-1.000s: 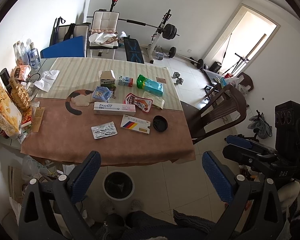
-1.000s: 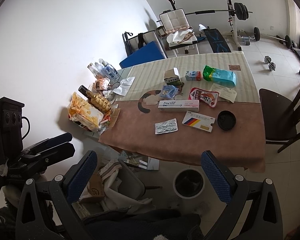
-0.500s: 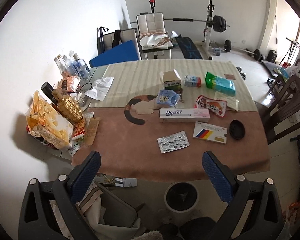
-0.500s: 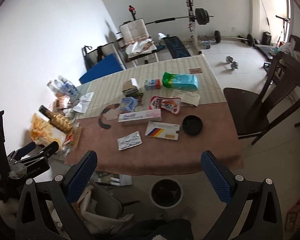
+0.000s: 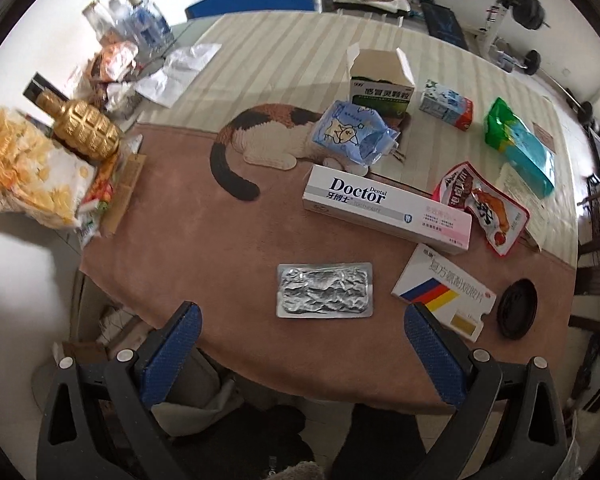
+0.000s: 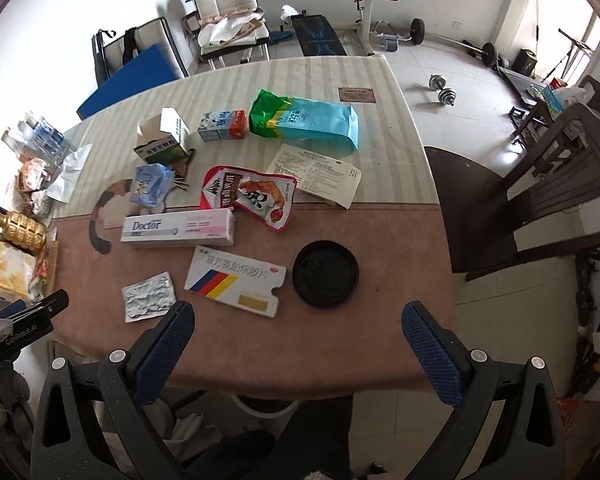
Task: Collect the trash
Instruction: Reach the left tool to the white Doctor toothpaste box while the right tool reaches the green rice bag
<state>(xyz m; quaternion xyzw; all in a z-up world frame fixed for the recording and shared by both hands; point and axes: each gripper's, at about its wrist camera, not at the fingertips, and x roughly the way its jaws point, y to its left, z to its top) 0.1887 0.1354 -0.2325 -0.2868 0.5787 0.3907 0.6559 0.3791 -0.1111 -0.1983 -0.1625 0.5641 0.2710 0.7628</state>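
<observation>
Trash lies across a brown and striped tablecloth (image 5: 204,264). A silver blister pack (image 5: 324,290) sits just ahead of my open left gripper (image 5: 301,314). Beyond it are a white toothpaste box (image 5: 386,208), a striped medicine box (image 5: 444,292) and a red snack pouch (image 5: 484,208). My right gripper (image 6: 297,310) hangs open and empty over the table's near edge, just short of a black lid (image 6: 326,274). The medicine box (image 6: 236,280) and blister pack (image 6: 148,296) lie to its left. A white bin rim (image 6: 264,404) peeks out below the table edge.
A blue wrapper (image 6: 152,184), an open green carton (image 6: 162,136), a milk carton (image 6: 224,124), a teal bag (image 6: 304,120) and a leaflet (image 6: 316,178) lie farther back. A chip bag (image 5: 28,176), a gold bottle (image 5: 86,130) and water bottles (image 5: 140,26) crowd the left end. A dark chair (image 6: 540,208) stands right.
Both grippers have come down and forward toward the table, so the trash looks larger. The left view swung from the room's right side to the table. The bin has slipped under the table edge.
</observation>
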